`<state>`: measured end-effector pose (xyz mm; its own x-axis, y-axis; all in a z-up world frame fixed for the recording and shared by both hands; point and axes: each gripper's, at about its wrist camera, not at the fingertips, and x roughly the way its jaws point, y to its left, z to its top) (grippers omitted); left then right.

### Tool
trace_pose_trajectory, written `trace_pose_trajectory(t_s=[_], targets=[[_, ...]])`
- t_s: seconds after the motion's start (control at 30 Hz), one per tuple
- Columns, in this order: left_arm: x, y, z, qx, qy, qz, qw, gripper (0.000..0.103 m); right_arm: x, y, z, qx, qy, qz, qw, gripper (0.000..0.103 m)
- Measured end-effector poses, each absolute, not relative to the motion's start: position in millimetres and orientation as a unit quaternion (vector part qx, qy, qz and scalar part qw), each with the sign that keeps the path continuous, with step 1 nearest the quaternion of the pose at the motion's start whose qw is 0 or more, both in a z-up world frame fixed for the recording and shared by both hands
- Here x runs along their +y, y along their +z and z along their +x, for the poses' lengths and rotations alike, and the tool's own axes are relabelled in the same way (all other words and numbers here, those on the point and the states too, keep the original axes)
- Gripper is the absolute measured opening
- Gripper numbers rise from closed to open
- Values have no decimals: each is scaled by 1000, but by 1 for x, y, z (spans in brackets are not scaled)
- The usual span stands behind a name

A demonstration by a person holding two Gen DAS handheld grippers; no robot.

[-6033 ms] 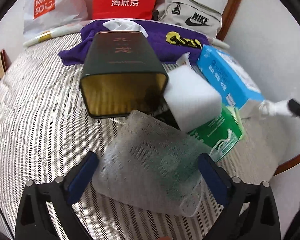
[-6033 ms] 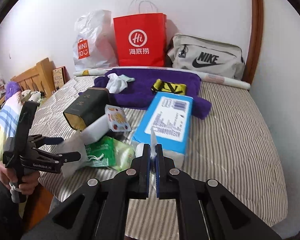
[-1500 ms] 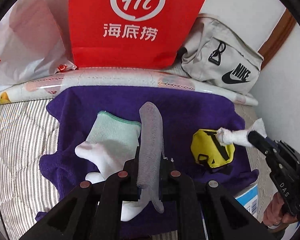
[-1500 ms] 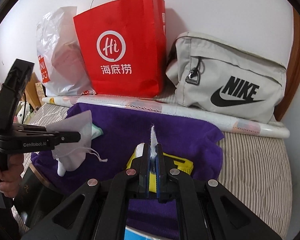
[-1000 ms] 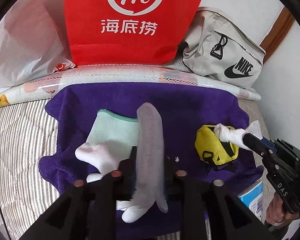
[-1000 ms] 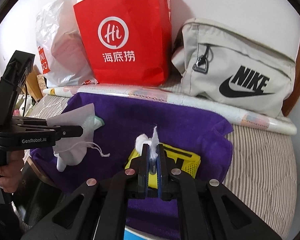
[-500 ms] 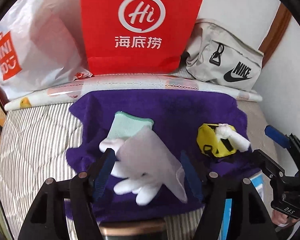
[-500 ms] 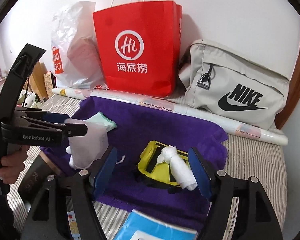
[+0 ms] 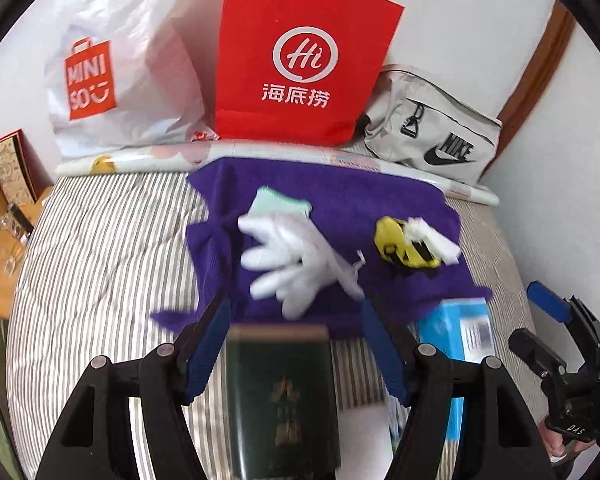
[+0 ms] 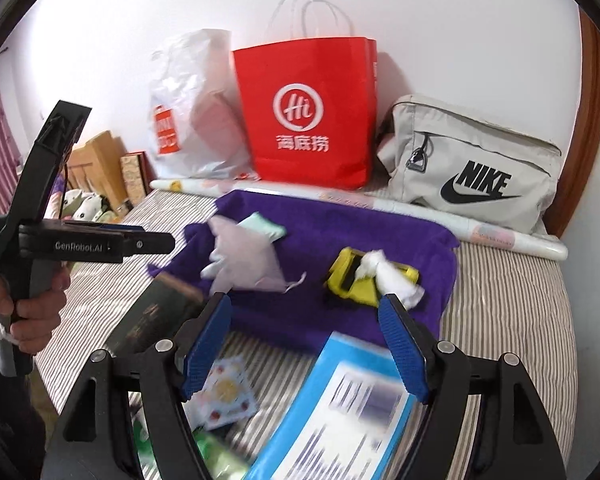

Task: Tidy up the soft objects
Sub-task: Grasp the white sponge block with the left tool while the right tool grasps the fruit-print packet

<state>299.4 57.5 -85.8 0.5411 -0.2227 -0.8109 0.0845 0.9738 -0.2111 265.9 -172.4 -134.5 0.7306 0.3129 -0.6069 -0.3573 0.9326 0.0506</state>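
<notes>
A purple towel lies spread at the back of the striped bed. On its left part rests a white glove with a mint cuff, and a grey mesh drawstring pouch lies over it. To the right, a white cloth wad sits on a yellow pouch. My left gripper is open and empty, short of the towel's near edge. My right gripper is open too, nothing between its blue pads.
A dark green tin lies under the left gripper. A blue box, a snack packet and a green packet lie near. Red bag, white bag and grey bag line the wall.
Both grippers opened: the left let the mesh pouch fall onto the glove, the right left the white wad on the yellow pouch. Both then drew back and up from the towel.
</notes>
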Motion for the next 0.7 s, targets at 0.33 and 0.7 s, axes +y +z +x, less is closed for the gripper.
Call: trace_pose_trajectory(t_s=[0.33, 0.7], targets=[[88, -94, 226, 460, -52, -88, 882, 66, -142, -163, 205, 333, 200, -49, 920, 70], [116, -130, 197, 472, -41, -87, 876, 66, -101, -197, 205, 339, 163, -75, 924, 52]])
